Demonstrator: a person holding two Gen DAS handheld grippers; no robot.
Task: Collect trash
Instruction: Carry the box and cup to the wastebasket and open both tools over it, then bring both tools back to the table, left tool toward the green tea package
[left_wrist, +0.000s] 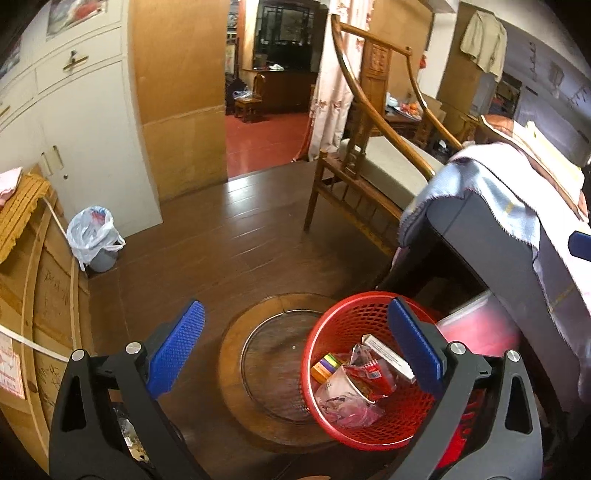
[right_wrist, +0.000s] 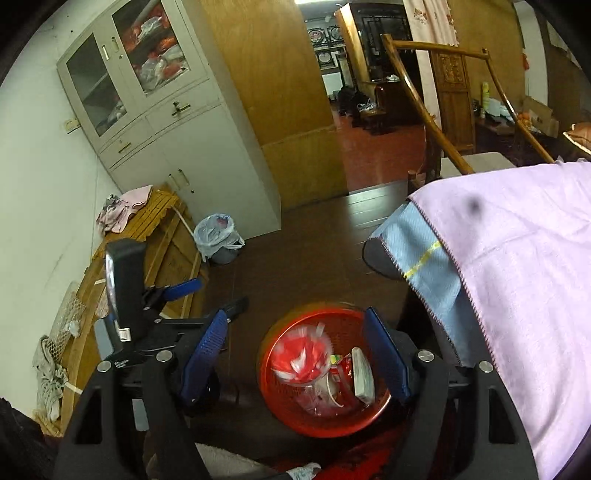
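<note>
A red mesh basket (left_wrist: 332, 321) stands on the wooden floor and holds trash: a plastic cup, red wrappers, a small carton and a white box (left_wrist: 388, 356). My left gripper (left_wrist: 295, 347) is open and empty, above and just left of the basket. In the right wrist view the same basket (right_wrist: 269, 373) lies below my right gripper (right_wrist: 295, 354), which is open and empty. A blurred red and white piece of trash (right_wrist: 303, 354) is over the basket's inside, free of the fingers. The left gripper also shows there (right_wrist: 184, 291), to the left.
A round wooden tray (left_wrist: 236, 350) lies on the floor left of the basket. A bin lined with a white bag (left_wrist: 94, 240) stands by the grey cabinet (left_wrist: 74, 129). A wooden chair (left_wrist: 369, 177) and a table draped in cloth (right_wrist: 517, 277) are on the right. A wooden board (left_wrist: 37, 295) leans at left.
</note>
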